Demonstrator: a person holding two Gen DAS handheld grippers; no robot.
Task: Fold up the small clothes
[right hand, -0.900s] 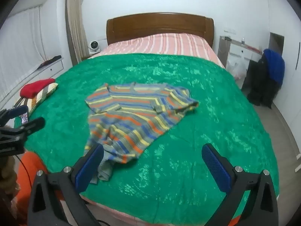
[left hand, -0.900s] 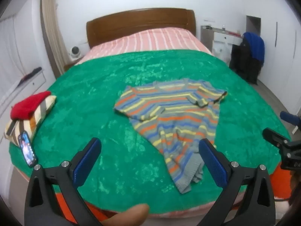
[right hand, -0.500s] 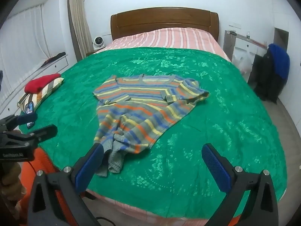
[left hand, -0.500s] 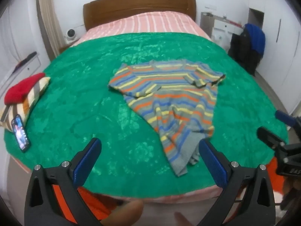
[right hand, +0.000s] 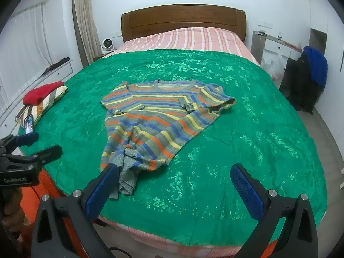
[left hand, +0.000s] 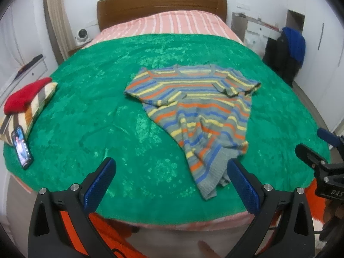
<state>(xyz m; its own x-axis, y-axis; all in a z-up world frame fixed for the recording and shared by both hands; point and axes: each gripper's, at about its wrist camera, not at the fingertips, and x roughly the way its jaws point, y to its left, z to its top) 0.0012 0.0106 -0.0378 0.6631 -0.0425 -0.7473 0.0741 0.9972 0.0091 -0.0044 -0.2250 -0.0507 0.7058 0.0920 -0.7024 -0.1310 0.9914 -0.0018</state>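
On the green blanket (left hand: 90, 116) the shirt (left hand: 200, 111) lies rumpled; my left tongs (left hand: 172, 182) and right tongs (right hand: 175, 188), both wide and empty, risk pinching blanket along with its bunched hem

Striped sweater (right hand: 154, 118) spread crumpled on a green blanket (right hand: 247, 129) over the bed, right gripper (right hand: 174, 185) wide apart above the near edge, left gripper (right hand: 32, 148) at the left, phone (right hand: 29, 124) against a striped pillow (right hand: 43, 105)
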